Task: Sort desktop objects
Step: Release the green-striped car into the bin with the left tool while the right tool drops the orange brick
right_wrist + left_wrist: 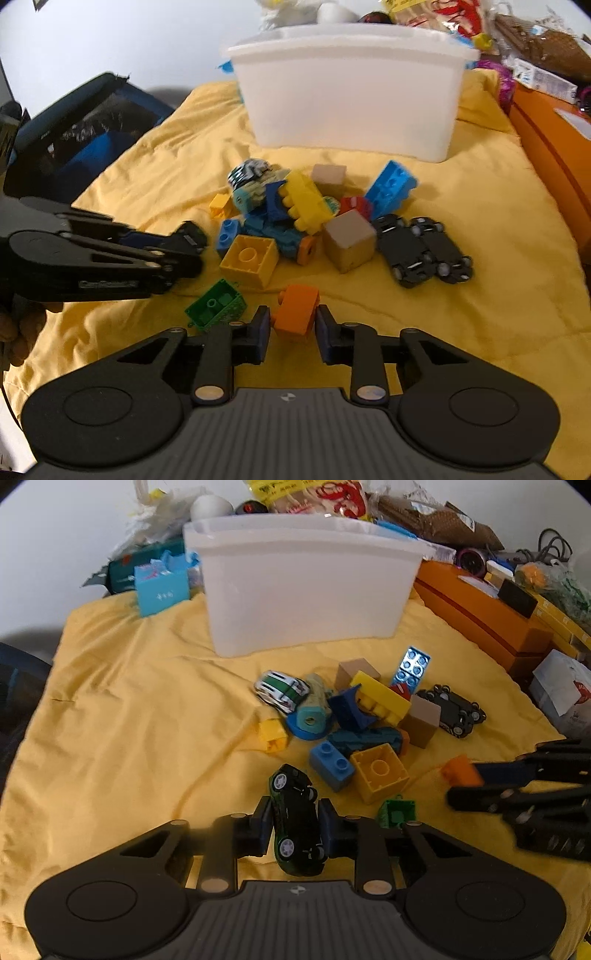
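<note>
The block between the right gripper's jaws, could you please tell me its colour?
Orange; the block shows best in the right wrist view.

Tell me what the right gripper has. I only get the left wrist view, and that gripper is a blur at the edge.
Observer: An orange block sits between the pads of the right gripper, which look pressed on both its sides.
Operator: Is it off the table?
Observer: Cannot tell. Its lower edge looks close to the yellow cloth.
Operator: I count one black car.
Observer: A second black car lies right beside it, both with their wheels up.
</note>
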The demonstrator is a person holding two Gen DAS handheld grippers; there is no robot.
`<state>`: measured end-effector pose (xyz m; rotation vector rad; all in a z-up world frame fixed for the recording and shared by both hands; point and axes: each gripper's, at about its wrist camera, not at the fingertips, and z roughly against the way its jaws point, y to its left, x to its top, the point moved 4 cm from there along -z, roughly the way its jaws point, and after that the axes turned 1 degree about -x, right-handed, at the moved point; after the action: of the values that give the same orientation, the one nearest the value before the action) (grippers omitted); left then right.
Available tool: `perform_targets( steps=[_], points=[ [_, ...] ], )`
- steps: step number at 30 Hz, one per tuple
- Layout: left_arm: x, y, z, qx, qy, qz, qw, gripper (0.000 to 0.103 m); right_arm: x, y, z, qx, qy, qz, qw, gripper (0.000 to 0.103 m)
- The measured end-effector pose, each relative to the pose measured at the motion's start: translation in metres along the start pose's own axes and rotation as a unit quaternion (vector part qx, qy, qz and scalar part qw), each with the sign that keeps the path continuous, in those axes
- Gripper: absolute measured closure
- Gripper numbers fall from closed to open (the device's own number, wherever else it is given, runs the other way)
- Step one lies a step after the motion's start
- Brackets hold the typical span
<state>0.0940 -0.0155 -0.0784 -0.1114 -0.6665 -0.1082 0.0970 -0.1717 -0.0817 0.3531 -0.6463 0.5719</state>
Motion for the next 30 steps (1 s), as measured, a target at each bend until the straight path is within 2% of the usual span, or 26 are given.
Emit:
perform_targets(
  steps=[3, 8, 17, 23, 30],
  points=[
    [0.008, 0.005, 0.014, 0.0, -0.018, 0.017, 0.9997, 0.074, 0.005, -0.007, 0.012, 0.001, -0.015, -0.016, 1.0, 0.073],
    [0.04, 0.011, 0.042, -0.005, -0.059, 0.029, 0.9979, 0.074, 0.029, -0.02, 0.036, 0.005, -0.054, -0.044, 0.998, 0.073],
    [0.133, 0.027, 0.07, -0.003, -0.106, 0.053, 0.9929, 0.074, 0.119, -0.046, 0.064, -0.002, -0.129, -0.057, 0.99, 0.073],
    [0.189, 0.037, 0.064, 0.001, -0.104, 0.048, 0.9934, 0.073, 0.181, -0.064, 0.066, -0.001, -0.145, -0.049, 0.988, 0.073],
    [0.222, 0.042, 0.042, -0.02, -0.06, 0.061, 0.9962, 0.073, 0.224, -0.079, 0.052, -0.002, -0.119, -0.05, 0.992, 0.073]
  ],
)
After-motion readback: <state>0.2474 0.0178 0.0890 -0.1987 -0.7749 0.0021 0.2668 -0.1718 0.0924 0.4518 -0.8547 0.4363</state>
